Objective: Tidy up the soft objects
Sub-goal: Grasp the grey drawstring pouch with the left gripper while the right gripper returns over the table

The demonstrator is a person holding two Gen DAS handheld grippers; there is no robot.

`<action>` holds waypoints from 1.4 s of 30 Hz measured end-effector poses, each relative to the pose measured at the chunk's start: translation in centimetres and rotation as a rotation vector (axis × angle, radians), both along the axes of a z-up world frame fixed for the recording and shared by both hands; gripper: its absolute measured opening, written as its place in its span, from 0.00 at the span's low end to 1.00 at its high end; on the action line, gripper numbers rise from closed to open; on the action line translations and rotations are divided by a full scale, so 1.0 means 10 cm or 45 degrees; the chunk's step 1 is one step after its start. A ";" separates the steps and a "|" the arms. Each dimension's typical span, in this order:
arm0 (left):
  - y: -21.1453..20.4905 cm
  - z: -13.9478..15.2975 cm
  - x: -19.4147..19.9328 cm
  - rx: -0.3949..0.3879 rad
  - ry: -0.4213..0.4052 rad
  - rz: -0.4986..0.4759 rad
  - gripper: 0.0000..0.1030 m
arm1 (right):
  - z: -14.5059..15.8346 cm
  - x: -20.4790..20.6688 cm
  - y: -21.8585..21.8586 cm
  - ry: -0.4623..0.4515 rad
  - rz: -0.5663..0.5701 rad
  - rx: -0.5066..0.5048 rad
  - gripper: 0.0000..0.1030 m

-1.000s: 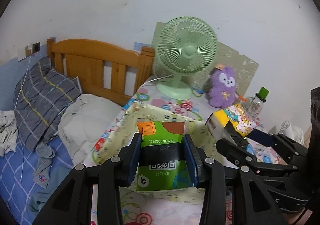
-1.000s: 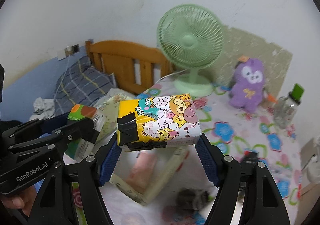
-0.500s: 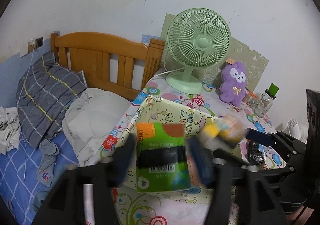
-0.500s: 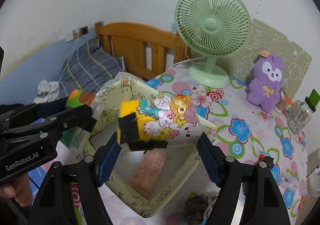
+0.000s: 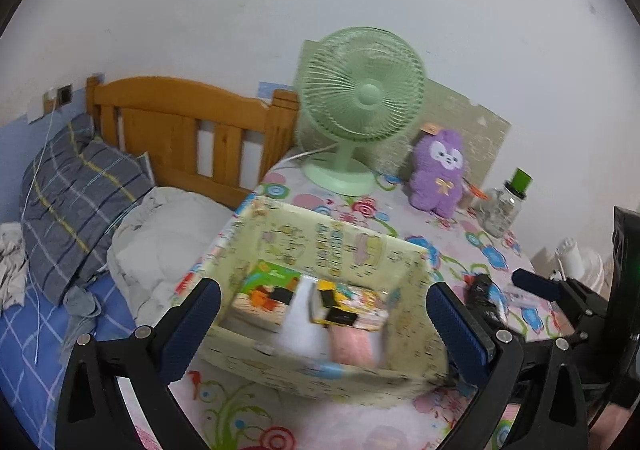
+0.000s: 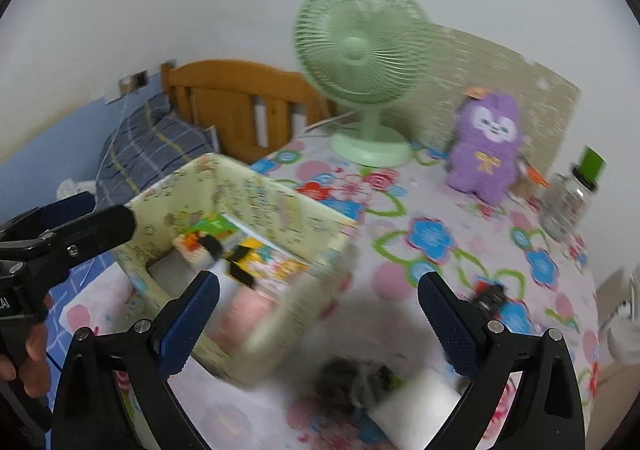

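Though blurred by motion, both tissue packs lying loose inside the pale yellow fabric bin [image 5: 340, 250], both grippers spread wide and holding nothing.

Hard to make out: smeared print on the green pack [image 5: 266, 290] at the bin's left and on the yellow cartoon pack [image 5: 350, 304] to its right, each crossed by a black band; a pink item [image 5: 352, 344] on the bin floor, near side, partly cut off by the front wall; a dark grey fuzzy lump [image 6: 352, 378] near the right gripper [image 6: 318, 308], shape unclear. Left gripper [image 5: 322, 316] hovering over the bin, nearer than it. Farther back on the flowered tablecloth [image 6: 440, 242]: green fan [image 5: 360, 106], purple plush [image 5: 438, 172], bottle [image 5: 502, 206].
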State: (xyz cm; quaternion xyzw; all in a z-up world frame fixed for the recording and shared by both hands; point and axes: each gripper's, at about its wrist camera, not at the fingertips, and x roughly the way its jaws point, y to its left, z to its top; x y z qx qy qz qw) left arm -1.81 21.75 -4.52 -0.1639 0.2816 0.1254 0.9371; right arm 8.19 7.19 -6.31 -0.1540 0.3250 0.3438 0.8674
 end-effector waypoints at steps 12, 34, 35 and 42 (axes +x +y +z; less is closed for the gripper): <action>-1.01 0.05 0.35 0.081 0.028 -0.279 1.00 | 0.09 0.08 -1.18 -0.002 -0.282 0.095 0.98; -1.60 -0.49 0.77 0.062 0.215 -0.456 1.00 | -0.35 0.23 -1.92 0.117 -0.451 0.085 0.98; -1.61 -0.51 0.77 0.078 0.222 -0.444 1.00 | -0.38 0.25 -1.91 0.128 -0.447 0.081 0.98; -1.70 -0.55 0.81 0.138 0.253 -0.448 0.99 | -0.64 0.39 -1.81 0.207 -0.427 0.051 0.98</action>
